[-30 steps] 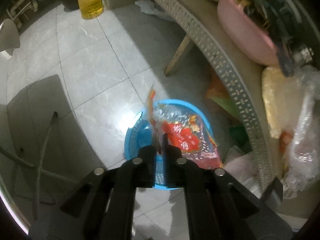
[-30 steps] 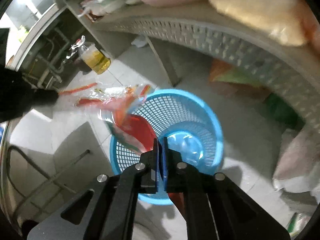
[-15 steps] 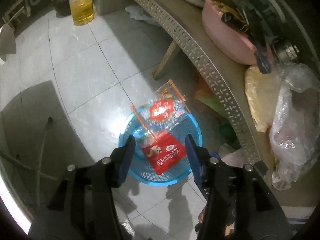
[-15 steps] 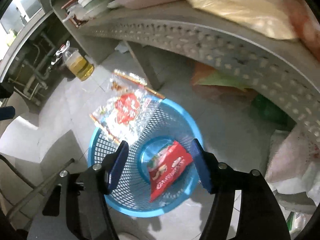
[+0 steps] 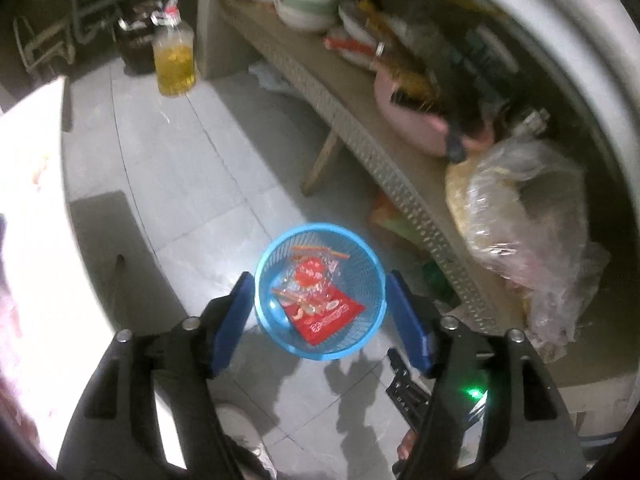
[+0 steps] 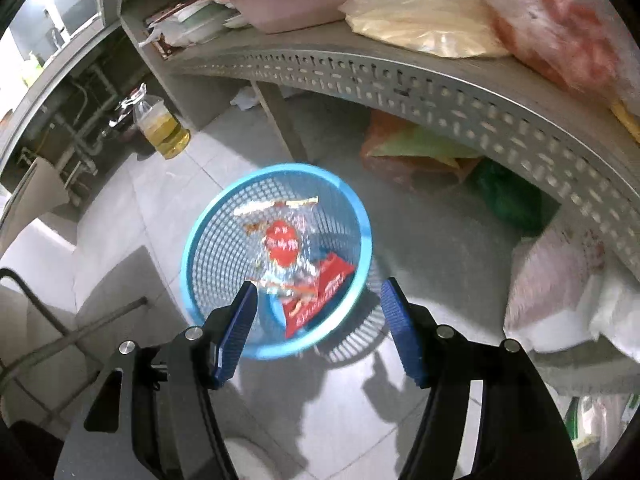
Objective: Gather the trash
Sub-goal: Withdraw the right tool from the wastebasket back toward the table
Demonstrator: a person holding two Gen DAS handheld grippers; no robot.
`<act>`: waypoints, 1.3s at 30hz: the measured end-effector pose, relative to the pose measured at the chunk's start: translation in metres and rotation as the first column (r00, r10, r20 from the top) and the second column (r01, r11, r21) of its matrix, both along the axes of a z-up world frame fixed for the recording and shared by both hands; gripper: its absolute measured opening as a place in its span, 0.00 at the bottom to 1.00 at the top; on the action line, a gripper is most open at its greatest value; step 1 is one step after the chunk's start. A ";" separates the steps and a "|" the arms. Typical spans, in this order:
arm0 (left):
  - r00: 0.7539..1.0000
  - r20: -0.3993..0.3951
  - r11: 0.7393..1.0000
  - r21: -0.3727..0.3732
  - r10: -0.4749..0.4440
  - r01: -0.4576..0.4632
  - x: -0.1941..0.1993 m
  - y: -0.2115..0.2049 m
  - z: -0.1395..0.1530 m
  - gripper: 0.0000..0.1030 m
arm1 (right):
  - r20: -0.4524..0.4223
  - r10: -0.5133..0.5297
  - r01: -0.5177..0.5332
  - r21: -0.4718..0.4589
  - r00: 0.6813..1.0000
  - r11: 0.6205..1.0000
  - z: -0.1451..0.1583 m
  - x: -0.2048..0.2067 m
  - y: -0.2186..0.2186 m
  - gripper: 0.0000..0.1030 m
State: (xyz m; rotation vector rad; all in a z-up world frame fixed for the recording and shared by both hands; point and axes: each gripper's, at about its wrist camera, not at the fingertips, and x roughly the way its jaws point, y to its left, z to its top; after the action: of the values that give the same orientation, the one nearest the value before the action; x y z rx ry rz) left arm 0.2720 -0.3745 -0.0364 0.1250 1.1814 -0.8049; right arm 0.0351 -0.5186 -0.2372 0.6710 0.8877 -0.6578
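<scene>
Both wrappers lie inside the blue mesh basket (image 5: 320, 292) at lower centre of each view: the clear wrapper (image 6: 282, 240) on top of the red packet (image 6: 316, 296). The left gripper (image 5: 320, 316) has just been opening and the right gripper (image 6: 316, 320) has just opened; both sets of jaws stand wide and empty. The risk I see: the light basket stands free on the tiled floor (image 5: 180, 160), so a careless swing could tip it and spill the wrappers.

Basket (image 5: 320, 350) is set on floor (image 5: 192, 184), just left of shelf (image 5: 360, 136). Two wrappers (image 5: 316, 300) are seen lying in basket. Oil bottle (image 5: 175, 64) is placed on floor further back, w/ bowls (image 5: 310, 4) & bags (image 5: 520, 216) on shelf.
</scene>
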 end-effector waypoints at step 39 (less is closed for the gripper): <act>0.978 0.133 0.959 -0.255 0.164 -0.126 -0.151 0.262 0.060 0.92 | 0.056 0.225 -0.165 -0.517 0.973 0.840 0.207 -0.090 0.185 0.94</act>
State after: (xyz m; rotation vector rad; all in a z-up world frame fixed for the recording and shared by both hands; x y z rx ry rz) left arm 0.1215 -0.1121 0.0239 -0.1023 0.9268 -0.7906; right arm -0.0546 -0.3333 -0.0300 0.1328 0.6229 -0.6274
